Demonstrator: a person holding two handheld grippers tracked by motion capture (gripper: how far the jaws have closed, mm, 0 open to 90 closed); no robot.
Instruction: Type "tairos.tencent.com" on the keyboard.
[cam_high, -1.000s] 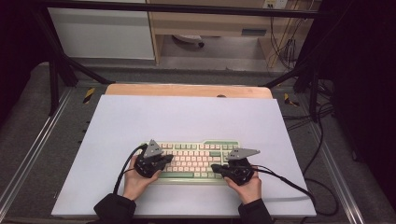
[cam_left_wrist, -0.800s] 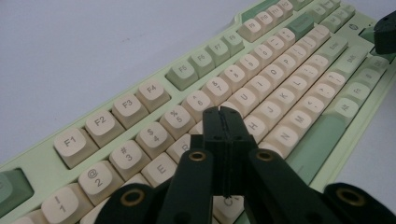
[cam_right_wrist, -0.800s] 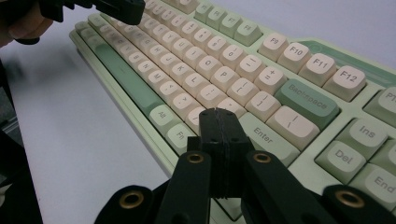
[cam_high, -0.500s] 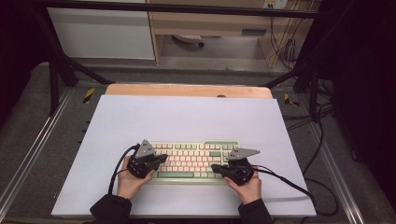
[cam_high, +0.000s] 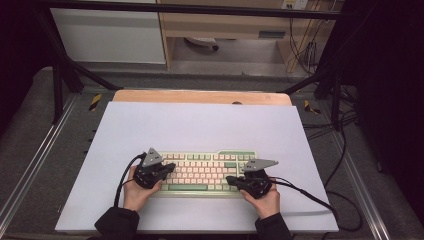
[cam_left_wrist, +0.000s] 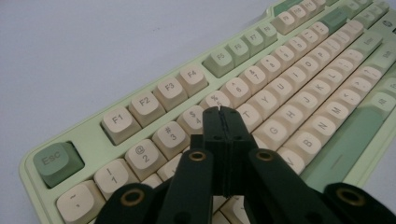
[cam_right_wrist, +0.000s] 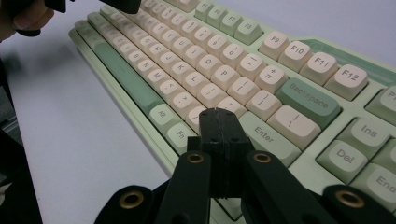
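keyboard (cam_high: 205, 171) lies flat on the table (cam_high: 200, 125), near the person's edge, roughly mid-width; pale green case w/ cream keys + darker green esc, backspace, spacebar.

left claw (cam_high: 170, 169) sits over the keyboard's left end, held in the left hand (cam_high: 137, 192). in the left claw view its jaws are clenched together, nothing between them, tip (cam_left_wrist: 221, 112) over the number row by the 4/5 keys; can't tell if it touches a key.

right claw (cam_high: 231, 179) sits at the keyboard's front right, held in the right hand (cam_high: 265, 202), cable trailing off to the right of the keyboard. in the right claw view jaws also clenched, empty, tip (cam_right_wrist: 218, 113) over the keys just left of enter, near the bottom rows; contact unclear. left hand shows far off at the keyboard's other end.
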